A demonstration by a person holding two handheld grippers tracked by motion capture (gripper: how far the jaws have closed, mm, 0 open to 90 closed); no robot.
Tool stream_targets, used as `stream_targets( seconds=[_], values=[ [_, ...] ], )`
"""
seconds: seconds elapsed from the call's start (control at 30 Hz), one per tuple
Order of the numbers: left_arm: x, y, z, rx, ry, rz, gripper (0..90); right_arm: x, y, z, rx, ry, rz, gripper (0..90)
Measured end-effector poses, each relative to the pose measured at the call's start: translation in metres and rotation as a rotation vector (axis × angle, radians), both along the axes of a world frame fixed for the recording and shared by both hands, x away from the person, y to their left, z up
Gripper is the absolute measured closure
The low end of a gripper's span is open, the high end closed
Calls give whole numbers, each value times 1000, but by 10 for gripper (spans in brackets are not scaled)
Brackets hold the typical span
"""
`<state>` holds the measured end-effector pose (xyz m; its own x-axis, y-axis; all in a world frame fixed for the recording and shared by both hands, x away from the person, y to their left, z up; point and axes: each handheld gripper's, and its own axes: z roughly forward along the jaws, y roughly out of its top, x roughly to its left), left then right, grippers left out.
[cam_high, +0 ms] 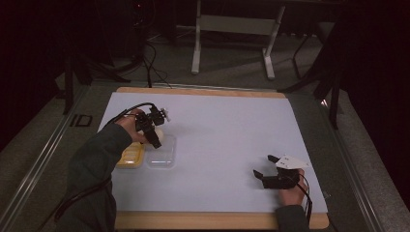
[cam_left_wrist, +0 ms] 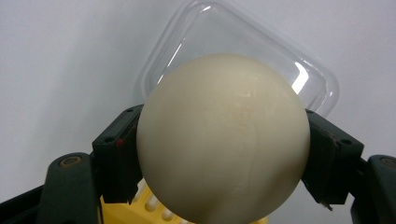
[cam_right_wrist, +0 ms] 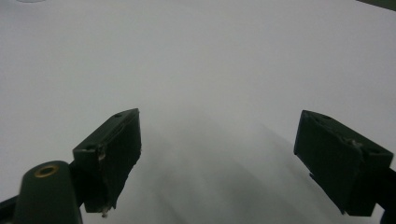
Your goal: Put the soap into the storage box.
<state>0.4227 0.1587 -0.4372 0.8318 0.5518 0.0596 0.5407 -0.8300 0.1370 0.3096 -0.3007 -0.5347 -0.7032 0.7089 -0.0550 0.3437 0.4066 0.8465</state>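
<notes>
Above the clear lid (cam_left_wrist: 238, 56), a cream ball (cam_left_wrist: 223, 140) is clamped in the left gripper (cam_high: 155, 137); it should be lowered centred before release. The lid holds nothing; the yellow tray (cam_high: 130, 157) beside it appears unfilled. The right gripper (cam_high: 263, 176) is held wide open, nothing between.

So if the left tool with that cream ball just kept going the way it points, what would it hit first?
Probably the clear plastic lid lying on the white table. The left tool points down at it, with the cream ball clamped between its jaws. How big the gap is, I can't tell.
</notes>
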Motion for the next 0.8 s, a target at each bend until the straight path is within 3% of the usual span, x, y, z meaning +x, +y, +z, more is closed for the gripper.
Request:
stream_targets(
  seconds=[0.8],
  values=[
    [-9,37,-4,13,8,66,257,-1,0,0,-7,-9,0,148]
  ],
)
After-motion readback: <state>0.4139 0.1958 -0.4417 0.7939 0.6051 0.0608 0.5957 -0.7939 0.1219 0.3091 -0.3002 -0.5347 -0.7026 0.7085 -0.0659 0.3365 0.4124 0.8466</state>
